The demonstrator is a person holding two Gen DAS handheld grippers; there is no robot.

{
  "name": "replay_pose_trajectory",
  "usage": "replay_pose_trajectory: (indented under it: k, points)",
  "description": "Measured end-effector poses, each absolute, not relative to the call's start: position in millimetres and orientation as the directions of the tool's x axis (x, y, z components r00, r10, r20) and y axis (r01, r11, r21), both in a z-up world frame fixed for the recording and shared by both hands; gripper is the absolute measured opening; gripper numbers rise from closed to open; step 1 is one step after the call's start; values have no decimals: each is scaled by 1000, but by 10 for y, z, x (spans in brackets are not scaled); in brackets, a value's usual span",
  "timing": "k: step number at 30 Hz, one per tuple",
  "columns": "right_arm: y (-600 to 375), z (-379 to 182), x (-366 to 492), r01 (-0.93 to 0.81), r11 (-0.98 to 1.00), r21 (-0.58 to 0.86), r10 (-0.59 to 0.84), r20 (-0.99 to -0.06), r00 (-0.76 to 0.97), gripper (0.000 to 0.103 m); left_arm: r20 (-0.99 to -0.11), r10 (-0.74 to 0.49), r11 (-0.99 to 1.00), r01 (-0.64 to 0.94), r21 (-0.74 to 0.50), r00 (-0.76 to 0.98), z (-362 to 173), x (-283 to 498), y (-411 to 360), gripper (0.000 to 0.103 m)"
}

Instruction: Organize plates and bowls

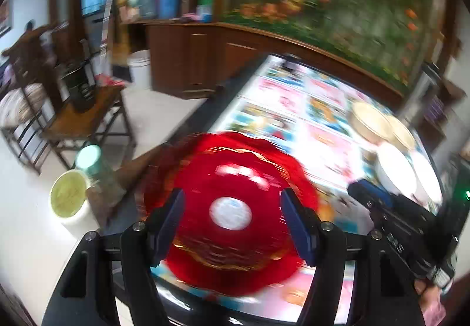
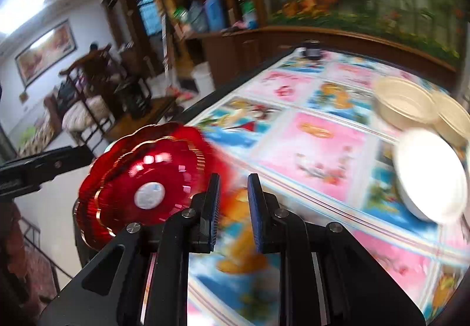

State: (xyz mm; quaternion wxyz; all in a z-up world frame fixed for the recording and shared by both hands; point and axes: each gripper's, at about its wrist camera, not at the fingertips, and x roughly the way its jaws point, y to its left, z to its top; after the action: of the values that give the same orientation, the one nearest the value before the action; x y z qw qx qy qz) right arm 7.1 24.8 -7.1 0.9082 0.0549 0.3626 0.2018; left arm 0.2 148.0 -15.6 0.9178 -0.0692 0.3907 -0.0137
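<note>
My left gripper has its two blue fingers wide apart, and nothing is pinched between them. It hangs over the red shiny plates with wavy gold edges, low in the middle of the left picture. The plates sit stacked near the left edge of the bench, which has a bright cloth with pink and blue cartoon squares. A round white sticker is in the middle of the top plate.

My right gripper has its fingers close together with a small gap, and nothing is in the gap. It is over the cloth, just to the right of the red plates, in the lower middle of the right picture.

At the right of the right picture is a round white bowl. Just behind it are two cream bowls with ridged sides, touching each other. Both pictures are blurry.
</note>
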Motion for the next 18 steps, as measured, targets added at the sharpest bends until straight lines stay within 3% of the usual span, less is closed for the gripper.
replay_pose_trajectory:
  k: [5,7,9,18]
  points:
    - [-248,-146,-85,-254,919,301,390,-603,696,23,-742,-159,987,98,-126,651,-263,-20,972,73]
    - [-420,-147,-153,-232,919,319,384,-589,711,36,-760,-183,983,135,-127,623,-330,-19,813,73]
    - [-609,-142,-225,-207,919,336,374,-571,731,42,-782,-208,976,172,-131,587,-412,0,629,73]
    - [-1601,-215,-362,-85,845,528,420,-557,716,46,-834,-290,952,227,-203,470,-558,252,93,73]
